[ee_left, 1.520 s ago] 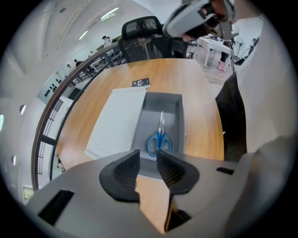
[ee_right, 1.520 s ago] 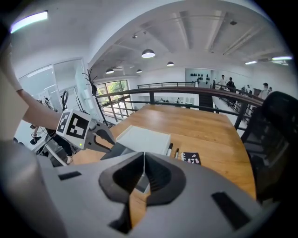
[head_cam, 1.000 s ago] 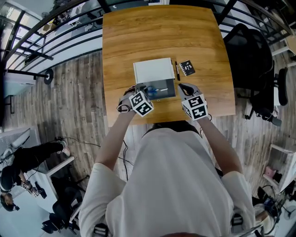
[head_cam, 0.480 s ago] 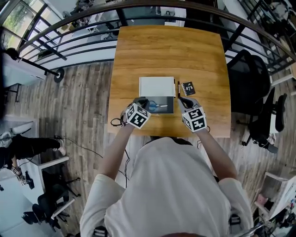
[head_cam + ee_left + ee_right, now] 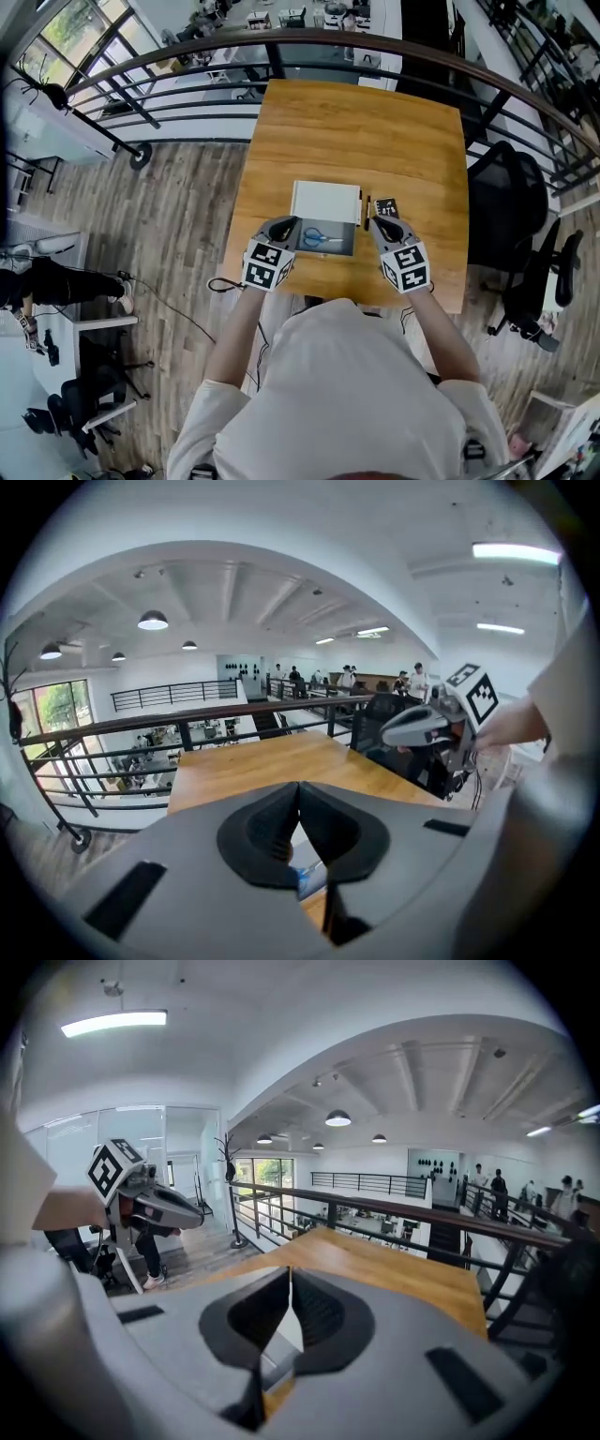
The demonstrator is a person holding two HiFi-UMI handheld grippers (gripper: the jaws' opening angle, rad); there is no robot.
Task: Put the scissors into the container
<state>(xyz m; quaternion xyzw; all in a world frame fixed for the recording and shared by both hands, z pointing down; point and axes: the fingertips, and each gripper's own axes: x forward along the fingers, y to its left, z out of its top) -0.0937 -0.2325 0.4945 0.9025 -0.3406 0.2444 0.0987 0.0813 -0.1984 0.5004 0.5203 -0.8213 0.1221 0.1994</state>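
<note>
Scissors (image 5: 322, 237) are lying in the clear container (image 5: 348, 249) near the table's (image 5: 375, 141) near edge. My left gripper (image 5: 283, 226) just clamped together on nothing, and the right gripper (image 5: 383, 226) is pressed together too, empty.

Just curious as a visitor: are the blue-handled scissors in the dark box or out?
In: the head view shows the blue-handled scissors lying inside the dark open-topped box.

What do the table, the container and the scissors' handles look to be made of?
Table: wood or wood-look laminate, matte; grain lines show. Container: probably plastic, a smooth dark tray with a plain white part behind it. Scissors: blue handles, likely plastic by the solid colour; blades too small to judge.
</note>
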